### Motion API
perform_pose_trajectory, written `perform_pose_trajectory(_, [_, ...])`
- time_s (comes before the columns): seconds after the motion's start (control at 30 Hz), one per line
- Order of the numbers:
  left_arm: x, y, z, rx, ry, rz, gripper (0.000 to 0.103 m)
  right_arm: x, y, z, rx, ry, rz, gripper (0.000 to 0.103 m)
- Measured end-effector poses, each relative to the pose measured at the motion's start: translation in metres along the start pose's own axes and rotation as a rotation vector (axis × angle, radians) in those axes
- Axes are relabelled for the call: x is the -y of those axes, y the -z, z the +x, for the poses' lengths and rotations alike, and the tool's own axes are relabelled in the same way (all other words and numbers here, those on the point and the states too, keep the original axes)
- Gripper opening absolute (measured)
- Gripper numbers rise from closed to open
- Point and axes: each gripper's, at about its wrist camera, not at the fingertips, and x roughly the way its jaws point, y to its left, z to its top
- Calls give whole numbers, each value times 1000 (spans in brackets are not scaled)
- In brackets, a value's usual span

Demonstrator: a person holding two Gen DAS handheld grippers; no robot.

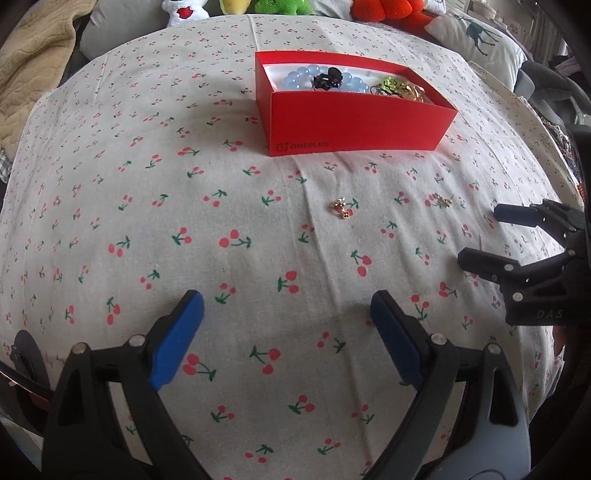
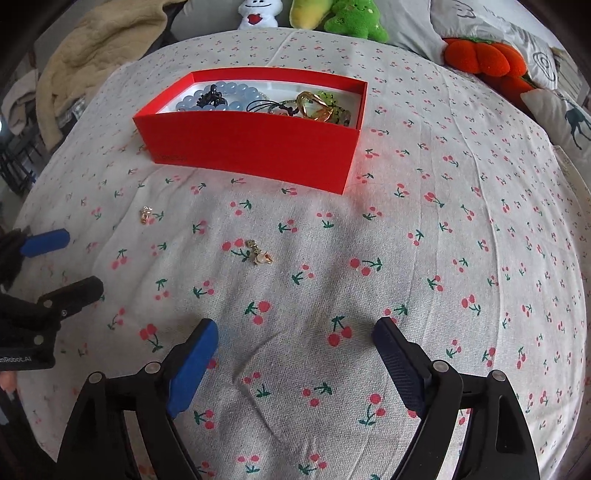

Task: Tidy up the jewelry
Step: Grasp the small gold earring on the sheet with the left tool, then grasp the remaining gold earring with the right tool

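Note:
A red box (image 1: pixel 354 122) (image 2: pixel 251 147) stands on the cherry-print cloth and holds a blue bead bracelet (image 1: pixel 295 79) (image 2: pixel 229 92), a black clip, a yellow-green piece and an amber piece (image 2: pixel 314 107). Two small gold earrings lie loose on the cloth in front of it: one with a red stone (image 1: pixel 341 208) (image 2: pixel 146 215), one with a pearl (image 1: pixel 441 200) (image 2: pixel 260 254). My left gripper (image 1: pixel 286 314) is open and empty, short of the red-stone earring. My right gripper (image 2: pixel 295 339) is open and empty, short of the pearl earring. Each gripper shows in the other's view (image 1: pixel 480 236) (image 2: pixel 70 260).
Plush toys line the back edge: white (image 2: pixel 258 14), green (image 2: pixel 354 18), orange (image 2: pixel 484 55). A beige blanket (image 2: pixel 77 48) lies at the back left and deer-print pillows (image 1: pixel 480 40) at the back right.

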Motion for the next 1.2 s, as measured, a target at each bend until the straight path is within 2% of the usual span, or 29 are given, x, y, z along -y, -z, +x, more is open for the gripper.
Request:
perform_pose_trajectory(0.07, [2, -3, 0, 4, 44, -3, 89, 3, 1, 4, 8, -13, 7, 102])
perform_pose_trajectory(0.23, [13, -12, 3, 16, 91, 19, 55, 2, 2, 7, 16, 0, 1, 103])
perform_pose_trajectory(0.33, [16, -20, 9, 19, 109, 14, 43, 1, 2, 7, 13, -1, -6, 103])
perform_pose_trajectory(0.5, [20, -32, 21, 20, 135, -14, 35, 1, 0, 8, -10, -11, -21, 103])
perform_pose_trajectory(0.67, [24, -40, 29, 23, 125, -29, 25, 3, -3, 10, -23, -23, -34, 103])
perform_pose_trajectory(0.83, [26, -45, 33, 25, 79, -21, 7, 4, -8, 13, -31, -33, -49, 103])
perform_pose_trajectory(1.1, [23, -43, 27, 28, 50, -27, 5, 9, -21, 18, -40, -39, -11, 102])
perform_pose_trajectory(1.2, [17, -40, 24, 24, 48, -39, 5, 7, -28, 20, -36, -29, -9, 96])
